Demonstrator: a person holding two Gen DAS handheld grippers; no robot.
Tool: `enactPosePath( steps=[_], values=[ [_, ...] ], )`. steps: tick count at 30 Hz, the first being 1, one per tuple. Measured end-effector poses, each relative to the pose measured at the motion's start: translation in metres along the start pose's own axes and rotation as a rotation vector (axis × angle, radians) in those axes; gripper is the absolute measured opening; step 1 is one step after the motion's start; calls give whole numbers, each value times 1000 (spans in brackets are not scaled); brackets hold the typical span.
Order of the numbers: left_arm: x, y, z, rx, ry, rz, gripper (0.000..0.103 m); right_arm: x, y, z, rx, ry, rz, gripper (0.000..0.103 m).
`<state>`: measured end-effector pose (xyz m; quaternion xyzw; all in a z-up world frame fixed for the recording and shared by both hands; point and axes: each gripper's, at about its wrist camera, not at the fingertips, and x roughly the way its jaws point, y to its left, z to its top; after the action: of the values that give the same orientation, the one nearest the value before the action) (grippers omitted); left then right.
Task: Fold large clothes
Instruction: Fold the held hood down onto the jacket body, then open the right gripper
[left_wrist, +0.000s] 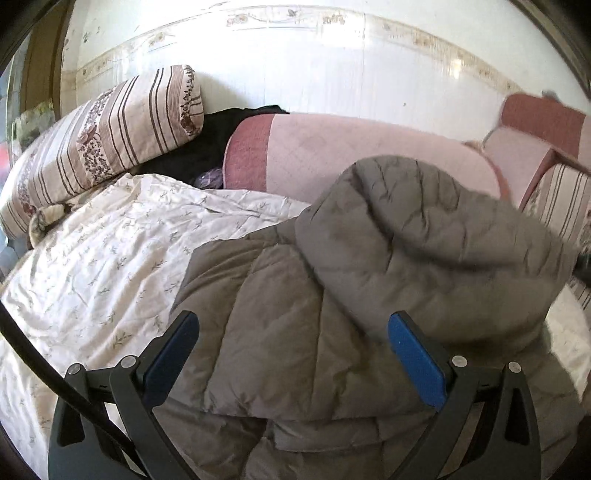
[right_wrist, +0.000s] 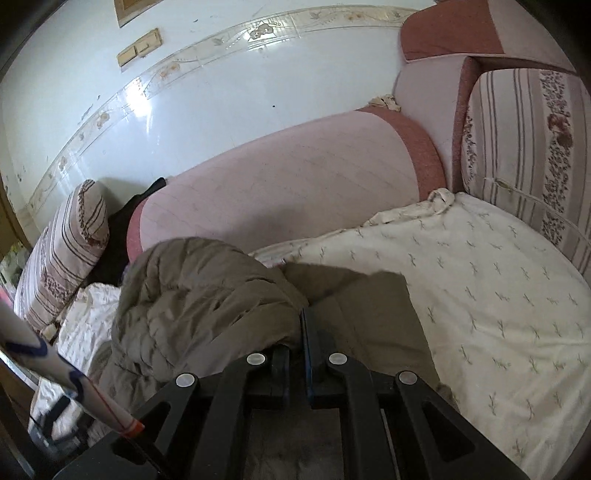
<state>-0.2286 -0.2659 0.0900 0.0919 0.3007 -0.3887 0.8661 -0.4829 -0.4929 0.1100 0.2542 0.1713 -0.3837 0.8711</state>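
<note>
A grey-brown quilted puffer jacket (left_wrist: 332, 295) lies on a bed with a white floral sheet (left_wrist: 110, 258). Its hood (left_wrist: 424, 229) is lifted and folded over the body. My left gripper (left_wrist: 291, 332) is open, its blue pads on either side of the jacket's body and just above it, holding nothing. In the right wrist view my right gripper (right_wrist: 301, 325) is shut on a fold of the jacket (right_wrist: 207, 302), lifting that part above the sheet (right_wrist: 480, 288).
A pink bolster (left_wrist: 351, 155) lies along the tiled wall behind the jacket. Striped floral pillows stand at the left (left_wrist: 96, 140) and right (right_wrist: 524, 155). A dark garment (left_wrist: 207, 144) sits between pillow and bolster. A sleeved arm (right_wrist: 55, 365) shows at lower left.
</note>
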Motion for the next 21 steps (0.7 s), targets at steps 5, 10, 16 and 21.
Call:
enactPosePath(
  steps=[5, 10, 16, 21],
  values=[
    [1, 5, 4, -70, -1, -70, 102, -16, 4, -32, 1, 40, 37, 5],
    [14, -10, -6, -48, 57, -81, 102, -16, 12, -64, -17, 126, 45, 5],
    [44, -31, -26, 55, 174, 13, 102, 6, 12, -80, -79, 173, -10, 6],
    [44, -28, -27, 47, 185, 25, 102, 0, 14, -74, -115, 167, -46, 25]
  ],
)
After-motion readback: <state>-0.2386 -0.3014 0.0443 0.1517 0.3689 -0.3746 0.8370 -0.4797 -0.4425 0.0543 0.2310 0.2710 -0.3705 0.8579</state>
